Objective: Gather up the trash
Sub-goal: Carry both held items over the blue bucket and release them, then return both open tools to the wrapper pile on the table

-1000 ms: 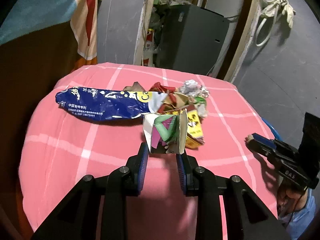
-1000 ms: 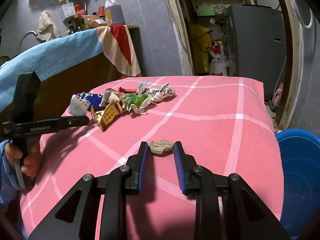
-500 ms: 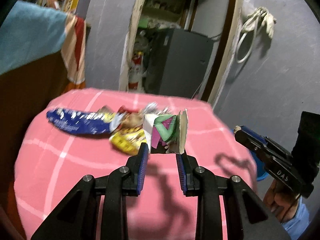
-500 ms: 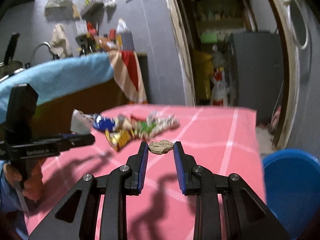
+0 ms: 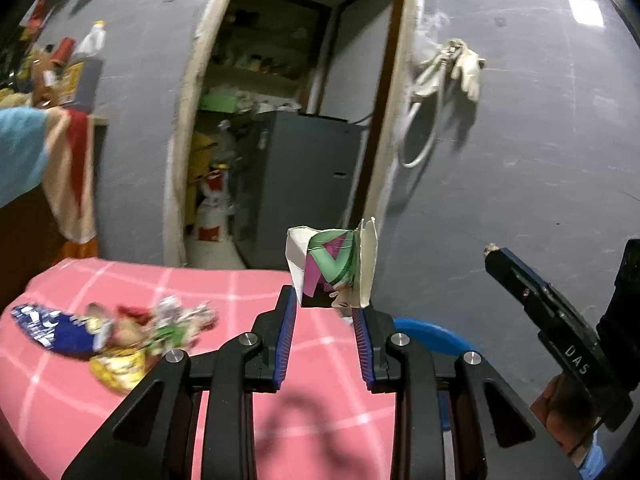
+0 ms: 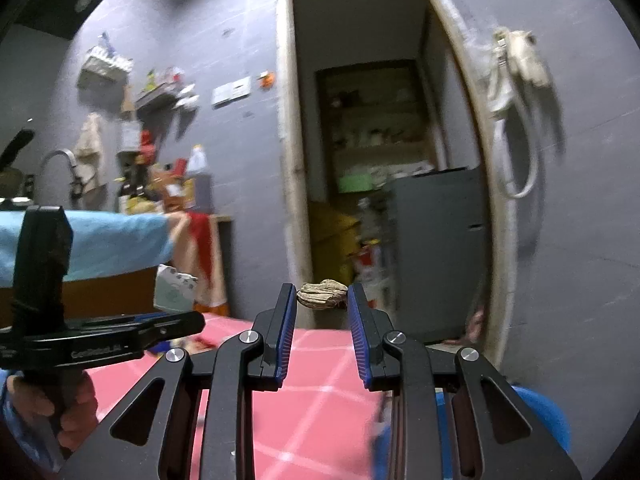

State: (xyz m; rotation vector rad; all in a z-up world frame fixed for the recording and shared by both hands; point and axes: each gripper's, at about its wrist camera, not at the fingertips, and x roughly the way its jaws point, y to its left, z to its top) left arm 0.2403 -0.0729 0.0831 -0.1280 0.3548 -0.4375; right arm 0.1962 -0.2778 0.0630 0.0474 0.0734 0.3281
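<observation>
My left gripper (image 5: pixel 325 304) is shut on a torn white, green and pink carton (image 5: pixel 332 267) and holds it high above the pink checked table (image 5: pixel 224 364). My right gripper (image 6: pixel 322 300) is shut on a brown crumpled scrap (image 6: pixel 322 294), also lifted above the table (image 6: pixel 320 396). A heap of wrappers (image 5: pixel 120 336), with a blue bag and yellow packet, lies at the table's left. The blue bin (image 5: pixel 432 334) shows behind my left fingers; its rim also shows in the right wrist view (image 6: pixel 544 412). Each gripper shows in the other's view (image 5: pixel 560 320) (image 6: pixel 100 340).
An open doorway (image 6: pixel 380 160) to a cluttered store room with a grey cabinet (image 5: pixel 300 184) lies beyond the table. A blue cloth over a brown counter (image 6: pixel 100 248) stands at the left. A hose and cloth (image 5: pixel 444 80) hang on the grey wall.
Both grippers have risen from the table and tilted up, carrying the carton and the brown scrap. The left one has swung right toward the blue bin, leaving the wrapper heap behind.
</observation>
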